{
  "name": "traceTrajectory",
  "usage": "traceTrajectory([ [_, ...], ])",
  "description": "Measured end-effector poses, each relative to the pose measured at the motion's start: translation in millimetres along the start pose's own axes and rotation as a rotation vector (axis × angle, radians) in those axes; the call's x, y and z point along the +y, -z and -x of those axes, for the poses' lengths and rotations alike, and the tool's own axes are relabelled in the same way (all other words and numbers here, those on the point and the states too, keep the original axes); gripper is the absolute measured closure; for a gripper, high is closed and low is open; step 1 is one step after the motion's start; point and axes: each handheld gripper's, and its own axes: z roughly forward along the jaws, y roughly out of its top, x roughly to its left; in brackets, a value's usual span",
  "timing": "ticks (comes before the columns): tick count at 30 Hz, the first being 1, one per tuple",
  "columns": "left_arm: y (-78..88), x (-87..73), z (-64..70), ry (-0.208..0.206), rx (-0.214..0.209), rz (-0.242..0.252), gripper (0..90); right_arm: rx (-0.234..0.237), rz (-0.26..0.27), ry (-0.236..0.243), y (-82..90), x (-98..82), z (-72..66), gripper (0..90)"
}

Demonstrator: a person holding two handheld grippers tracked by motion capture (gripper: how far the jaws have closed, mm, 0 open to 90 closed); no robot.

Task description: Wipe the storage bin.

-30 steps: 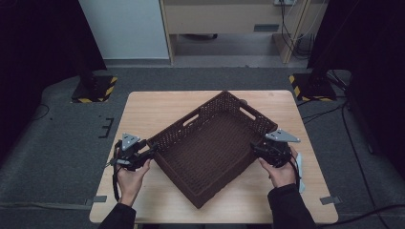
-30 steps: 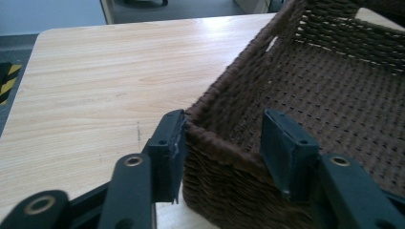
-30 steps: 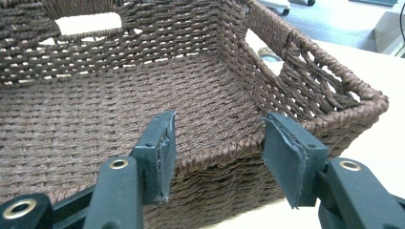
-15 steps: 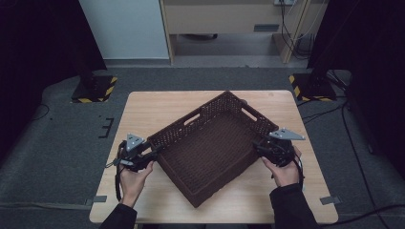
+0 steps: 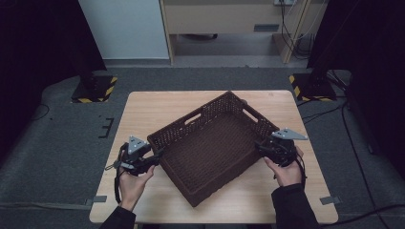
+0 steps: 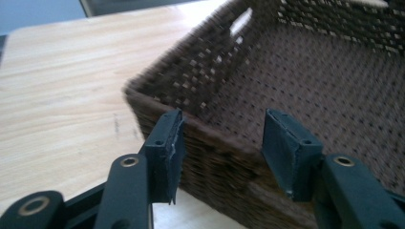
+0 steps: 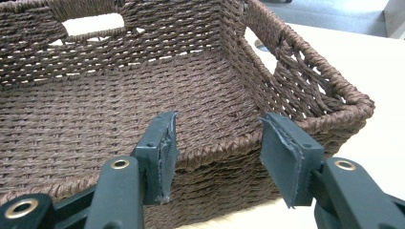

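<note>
A dark brown woven basket (image 5: 184, 128) with cut-out handles lies empty and turned at an angle on the wooden table (image 5: 143, 112). My left gripper (image 5: 156, 155) is at the basket's left corner. In the left gripper view its jaws (image 6: 227, 148) have just been opening and stand on either side of the basket wall (image 6: 215, 157), one pad outside and one over the inside. My right gripper (image 5: 261, 146) is at the basket's right corner. In the right gripper view it is open (image 7: 219, 152), and the basket rim (image 7: 217, 150) crosses the gap between the pads.
The basket takes up the middle of the table, with bare wood to its left and right and along the front edge. Black stands with yellow-striped bases (image 5: 93, 90) (image 5: 305, 86) sit on the grey floor behind the table. Cables (image 5: 348, 143) run along the right.
The left gripper has edged slightly right, toward the basket's corner. The basket and the right gripper stay where they were.
</note>
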Motion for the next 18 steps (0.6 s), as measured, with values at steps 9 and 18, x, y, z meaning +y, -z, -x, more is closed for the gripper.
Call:
traceTrajectory([
  [9,-7.1,0.7,8.5,-0.063,0.024,-0.018,46.4,-0.019,-0.005,0.042,4.2,3.3,-2.4,44.7],
  [18,-17.4,7.0,0.9,-0.087,0.038,-0.018,46.4,-0.062,-0.011,0.071,3.2,3.3,-1.5,43.1],
])
